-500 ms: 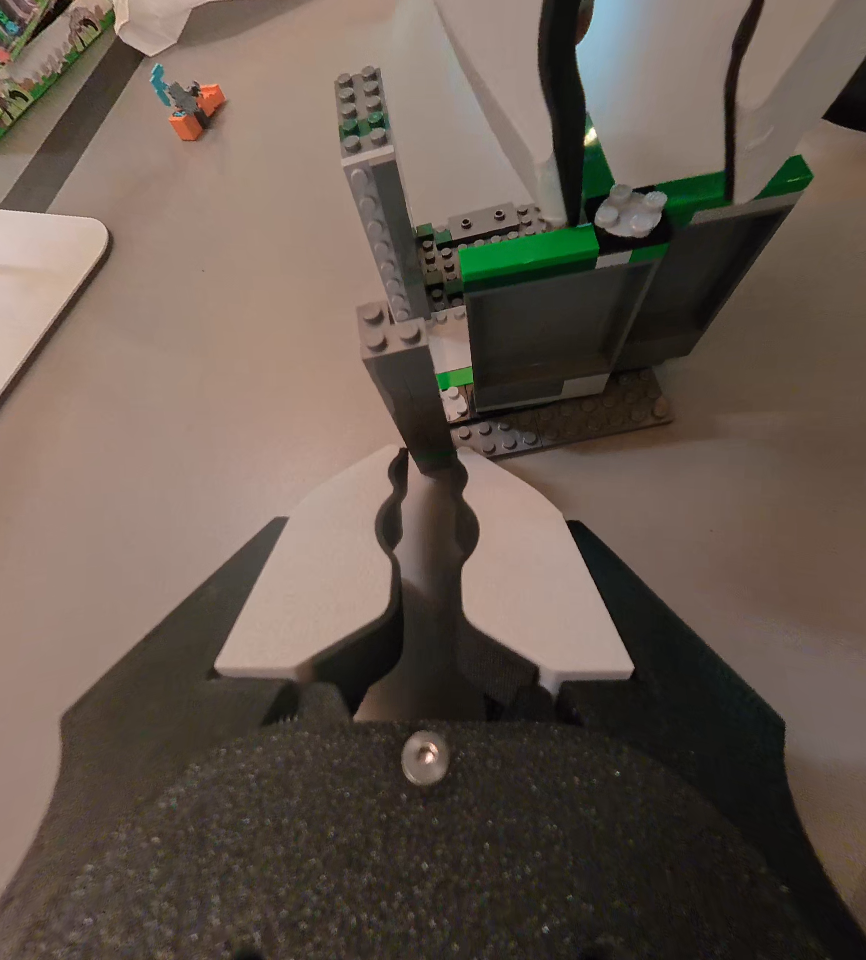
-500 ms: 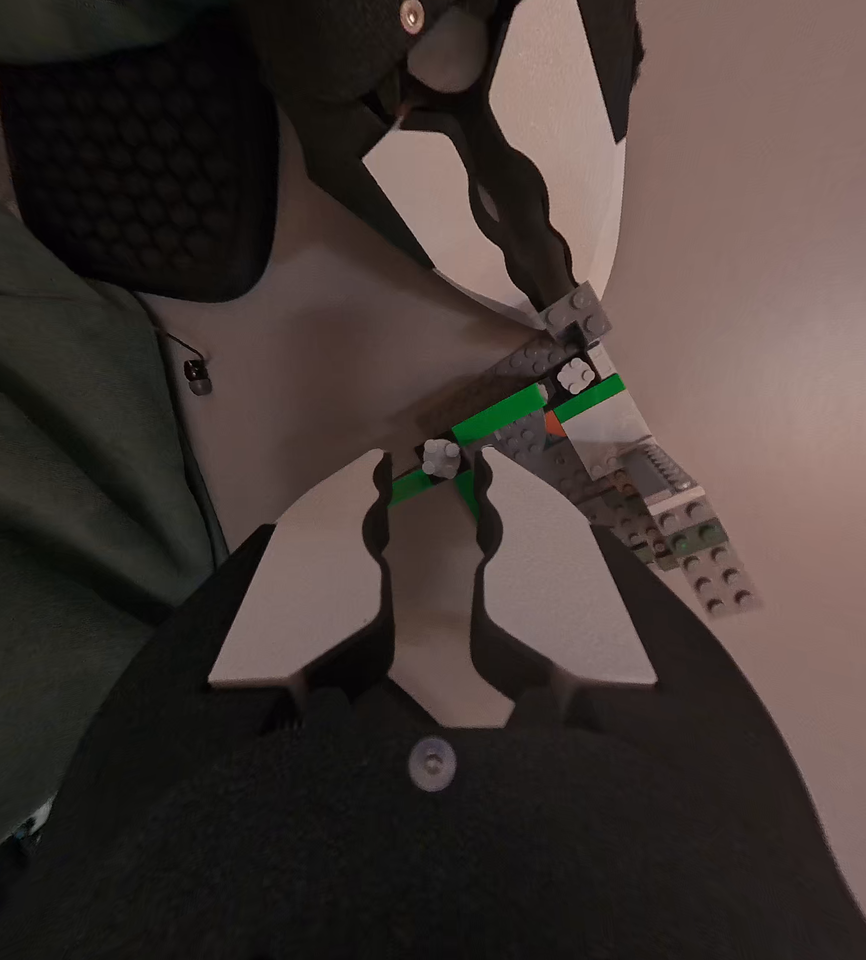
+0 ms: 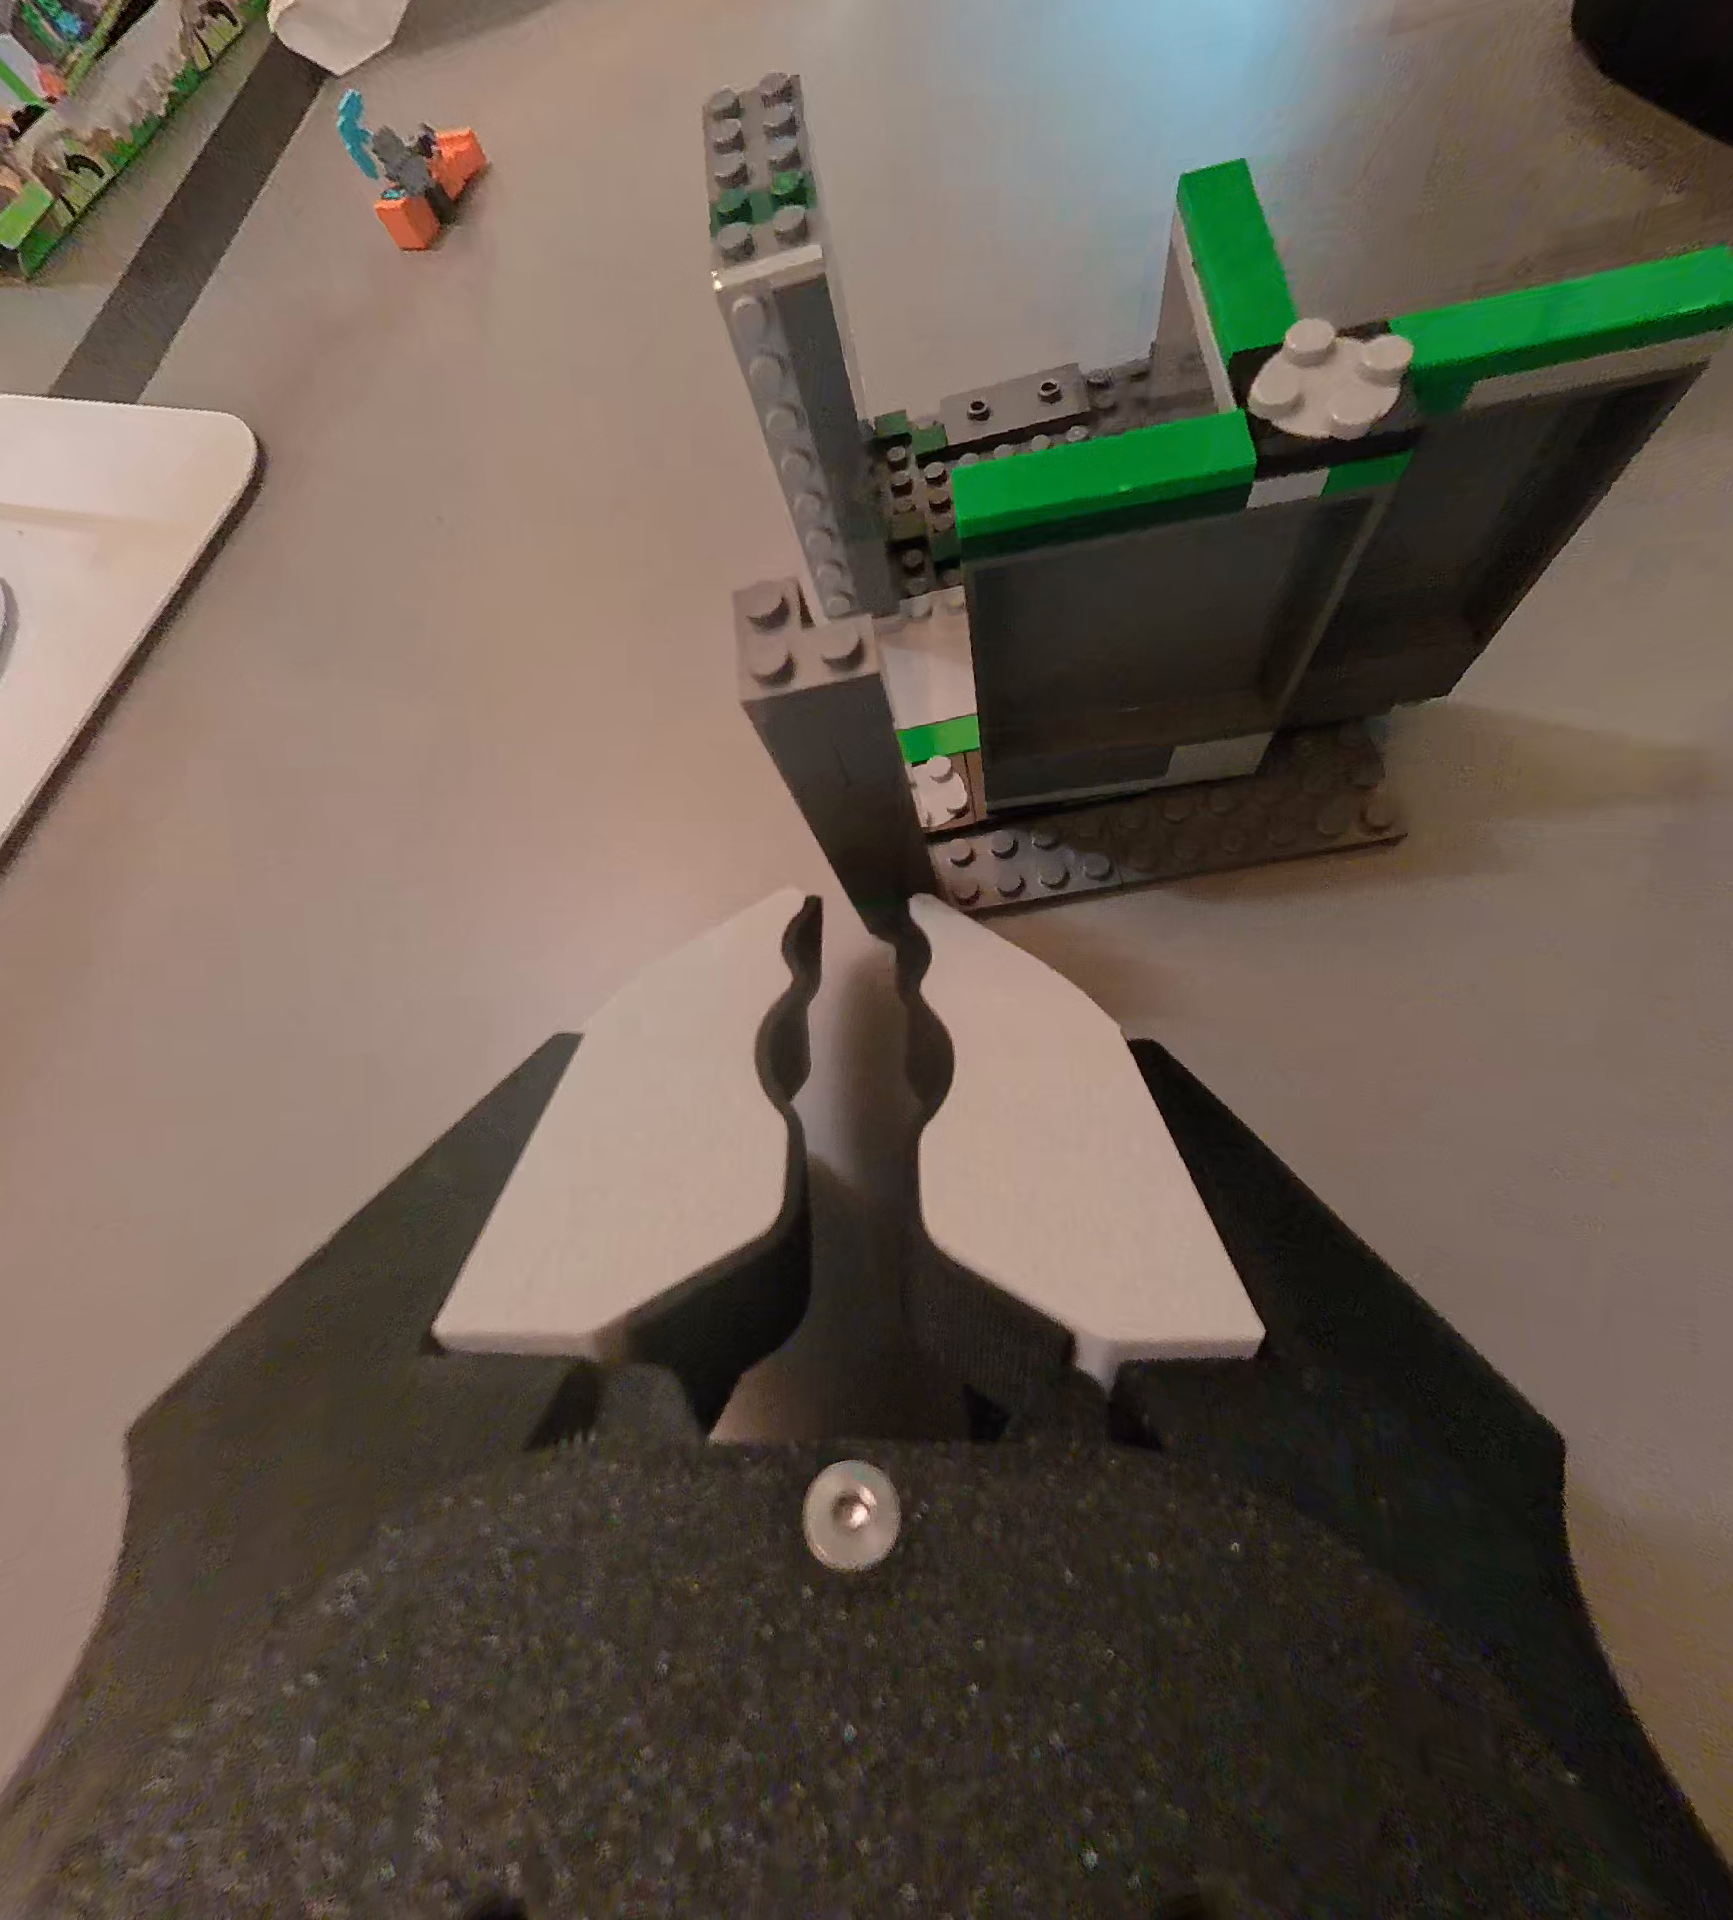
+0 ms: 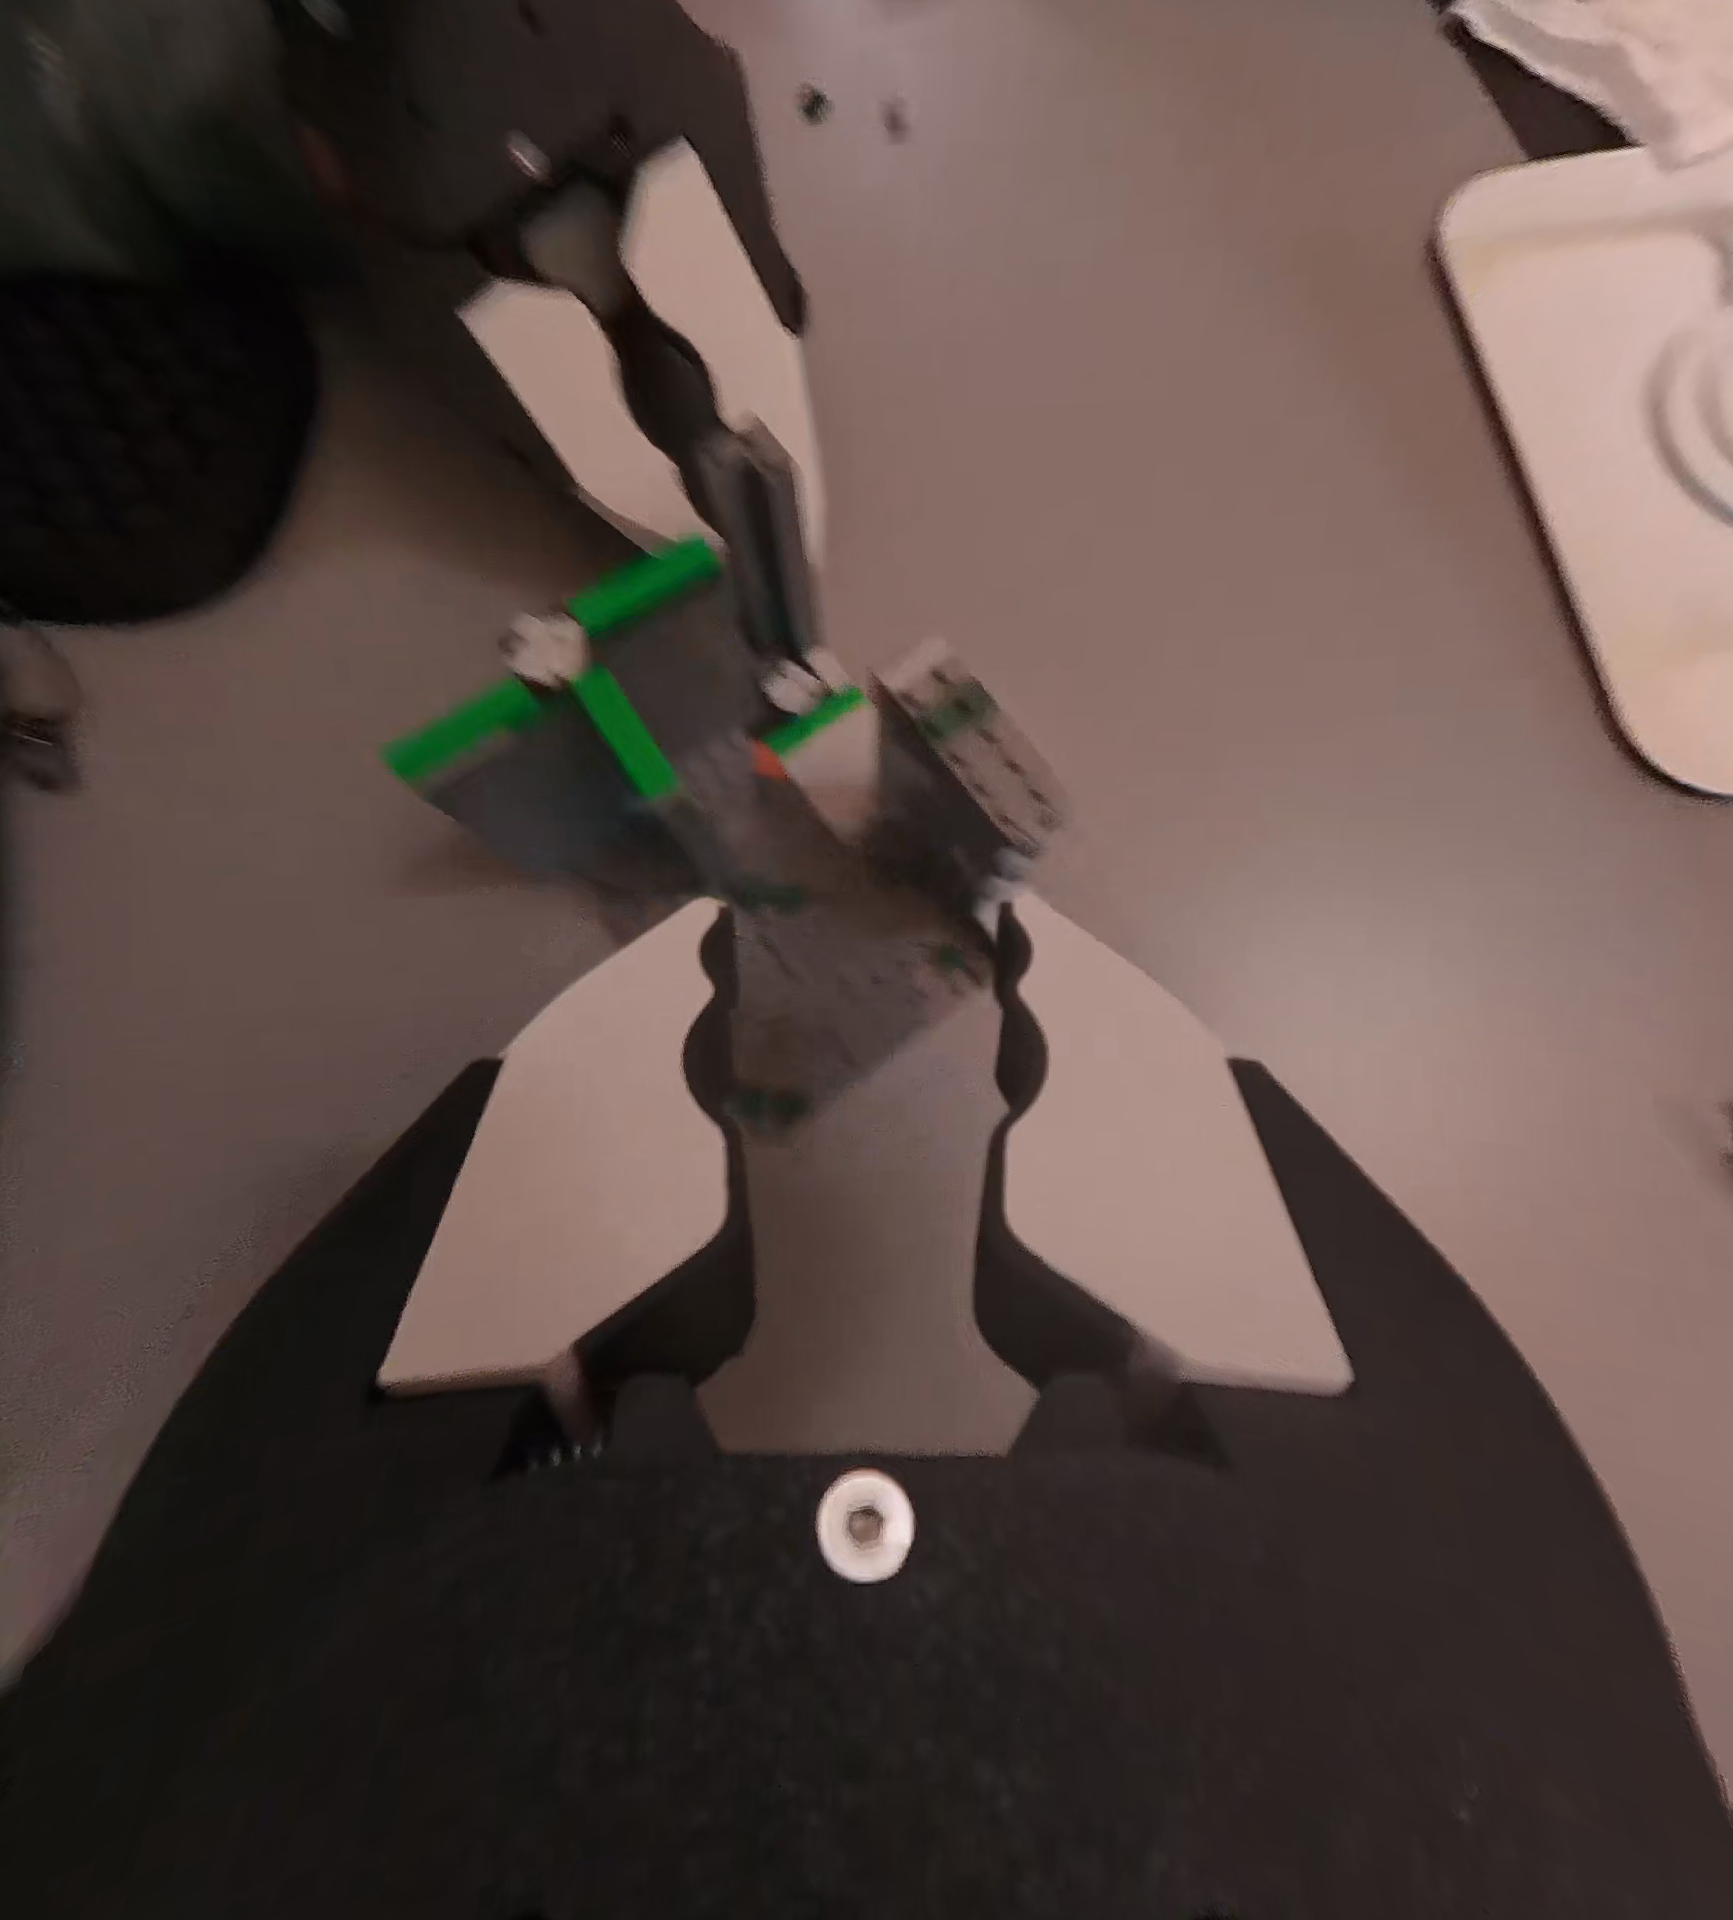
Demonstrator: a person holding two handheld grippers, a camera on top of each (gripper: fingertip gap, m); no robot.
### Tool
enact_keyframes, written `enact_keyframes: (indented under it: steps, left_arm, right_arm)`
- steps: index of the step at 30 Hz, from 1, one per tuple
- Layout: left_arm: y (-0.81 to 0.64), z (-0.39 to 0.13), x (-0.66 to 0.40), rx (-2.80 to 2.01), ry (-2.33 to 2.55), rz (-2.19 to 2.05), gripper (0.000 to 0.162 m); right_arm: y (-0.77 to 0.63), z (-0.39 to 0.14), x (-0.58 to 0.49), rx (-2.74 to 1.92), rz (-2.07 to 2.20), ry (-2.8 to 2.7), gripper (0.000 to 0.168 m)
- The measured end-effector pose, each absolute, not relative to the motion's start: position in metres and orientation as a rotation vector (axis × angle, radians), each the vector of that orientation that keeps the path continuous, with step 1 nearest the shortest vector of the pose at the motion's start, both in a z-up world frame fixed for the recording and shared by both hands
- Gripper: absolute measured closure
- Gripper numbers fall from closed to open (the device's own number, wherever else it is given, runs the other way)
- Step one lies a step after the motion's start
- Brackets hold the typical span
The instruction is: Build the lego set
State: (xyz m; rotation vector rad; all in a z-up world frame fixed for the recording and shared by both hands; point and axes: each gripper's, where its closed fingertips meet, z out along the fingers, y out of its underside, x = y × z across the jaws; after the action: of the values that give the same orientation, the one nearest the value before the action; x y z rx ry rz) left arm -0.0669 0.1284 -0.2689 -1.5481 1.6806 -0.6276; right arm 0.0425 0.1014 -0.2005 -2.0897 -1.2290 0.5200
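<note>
R gripper point(image 4: 862, 935) has let go of the green-trimmed lego wall point(image 3: 1205, 582) & backed off, jaws spread, while L gripper point(image 3: 864, 914) still pinches the dark grey pillar point(image 3: 831, 769) at its tips, so that piece looks seated.

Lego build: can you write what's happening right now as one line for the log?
left hand-held gripper: shut on dark grey corner pillar | right hand-held gripper: open, above the build | lego build: upright on grey table
</note>
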Motion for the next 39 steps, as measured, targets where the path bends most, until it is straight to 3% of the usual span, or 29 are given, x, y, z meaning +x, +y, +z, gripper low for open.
enact_keyframes:
  steps: [3, 6, 8, 12, 17, 26, 39]
  left_arm:
    - [0.135, -0.27, -0.064, -1.565, 1.674, -0.603, 0.149]
    - [0.141, -0.27, -0.059, -1.593, 1.656, -0.614, 0.15]
    - [0.146, -0.272, -0.057, -1.62, 1.656, -0.596, 0.15]
    - [0.153, -0.269, -0.064, -1.673, 1.624, -0.527, 0.15]
    - [0.132, -0.245, -0.071, -1.702, 1.499, -0.635, 0.149]
    - [0.084, -0.218, -0.056, -1.656, 1.407, -0.858, 0.132]
    - [0.094, -0.221, -0.058, -1.652, 1.331, -0.788, 0.131]
  right_arm:
    - [0.125, -0.219, 0.057, -2.014, 0.476, -1.277, 0.101]
    - [0.143, -0.231, 0.048, -1.943, 0.55, -1.364, 0.101]
    - [0.149, -0.238, 0.037, -1.906, 0.611, -1.425, 0.107]
    - [0.143, -0.243, 0.029, -1.898, 0.718, -1.444, 0.146]
    - [0.139, -0.242, 0.038, -1.947, 0.682, -1.262, 0.147]
    - [0.131, -0.243, 0.045, -2.123, 0.505, -0.909, 0.147]
    - [0.129, -0.243, 0.045, -2.164, 0.446, -0.717, 0.146]
